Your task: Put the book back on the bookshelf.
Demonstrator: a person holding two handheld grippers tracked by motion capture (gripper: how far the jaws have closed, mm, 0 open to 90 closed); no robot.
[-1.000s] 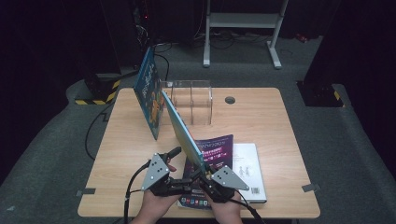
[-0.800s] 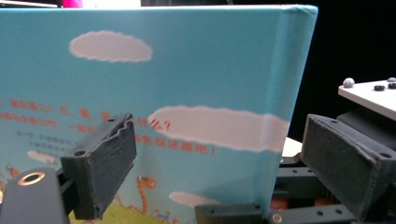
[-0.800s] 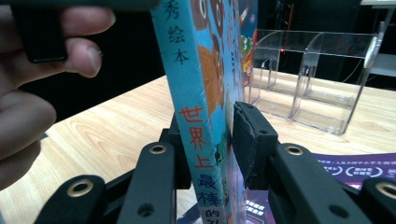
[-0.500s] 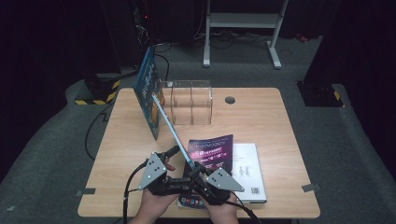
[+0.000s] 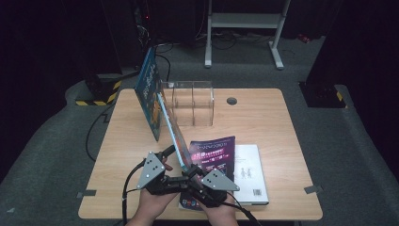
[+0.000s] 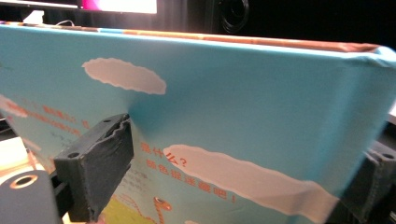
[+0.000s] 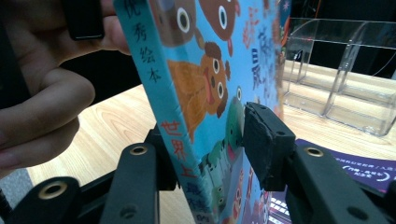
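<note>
Blue picture book (image 5: 175,136) held on edge above the table's (image 5: 263,117) near left, long axis running from the grippers up toward the clear acrylic organizer (image 5: 190,101), compartments bare. Left gripper (image 5: 165,157) clamped on its cover. Right gripper (image 7: 210,140) jaws just been opening, book between them, pad contact unclear. Lower book edge hidden behind both hands.

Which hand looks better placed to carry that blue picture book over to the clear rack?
Probably the left. The left gripper clamps the blue picture book, while the right gripper has just been opening, one pad off the cover. The clear rack stands just beyond.
</note>
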